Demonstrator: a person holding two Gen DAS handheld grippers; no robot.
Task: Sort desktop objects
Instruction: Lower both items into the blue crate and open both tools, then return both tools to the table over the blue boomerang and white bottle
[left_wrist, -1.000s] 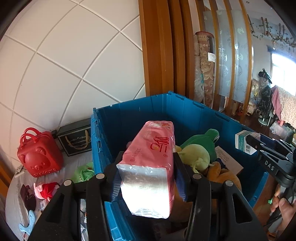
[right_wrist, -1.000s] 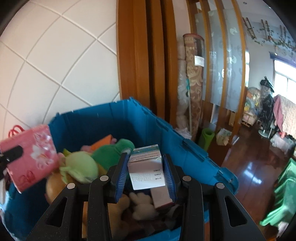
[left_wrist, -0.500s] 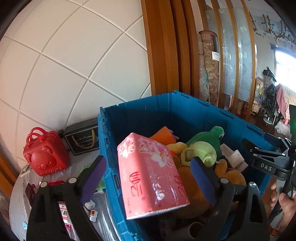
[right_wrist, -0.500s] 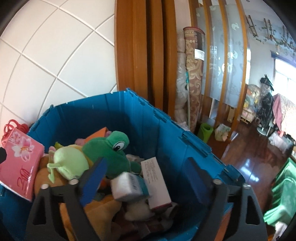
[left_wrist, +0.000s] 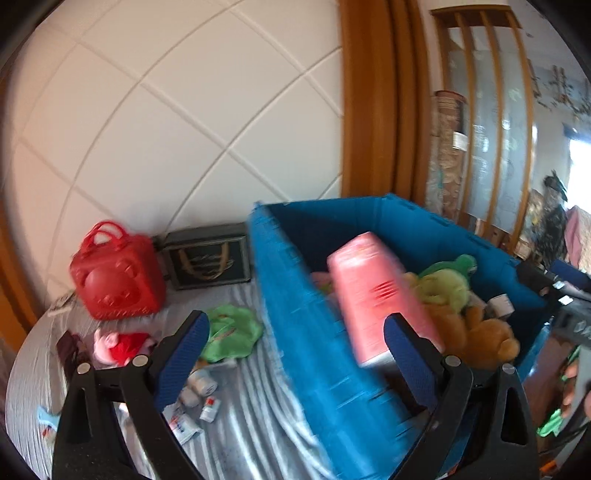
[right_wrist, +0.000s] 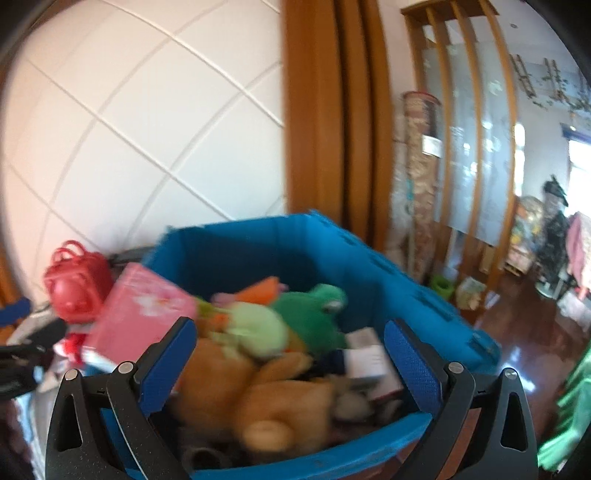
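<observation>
Since a second ago both claws have let go: the pink tissue pack (left_wrist: 373, 295) that sat pinched in the left gripper (left_wrist: 295, 354) now leans against the near left wall inside the blue bin (left_wrist: 295, 314), and the small white box (right_wrist: 365, 360) from the right gripper (right_wrist: 290, 365) lies among the toys at the bin's right side. The left jaws have just been opening and stand spread wide with nothing between the pads, the view swung left toward the striped table (left_wrist: 251, 413). The right jaws have likewise just been opening, and are spread and empty, above the near rim of the bin. Inside the bin lie a green frog toy (right_wrist: 314, 310), a pale green plush (right_wrist: 255, 325) and a brown plush (right_wrist: 280, 402). Left of the bin on the table sit a green cloth toy (left_wrist: 229, 332), small bottles (left_wrist: 199, 387), a red bag (left_wrist: 116, 273) and a dark box (left_wrist: 207, 260) against the far white wall.
</observation>
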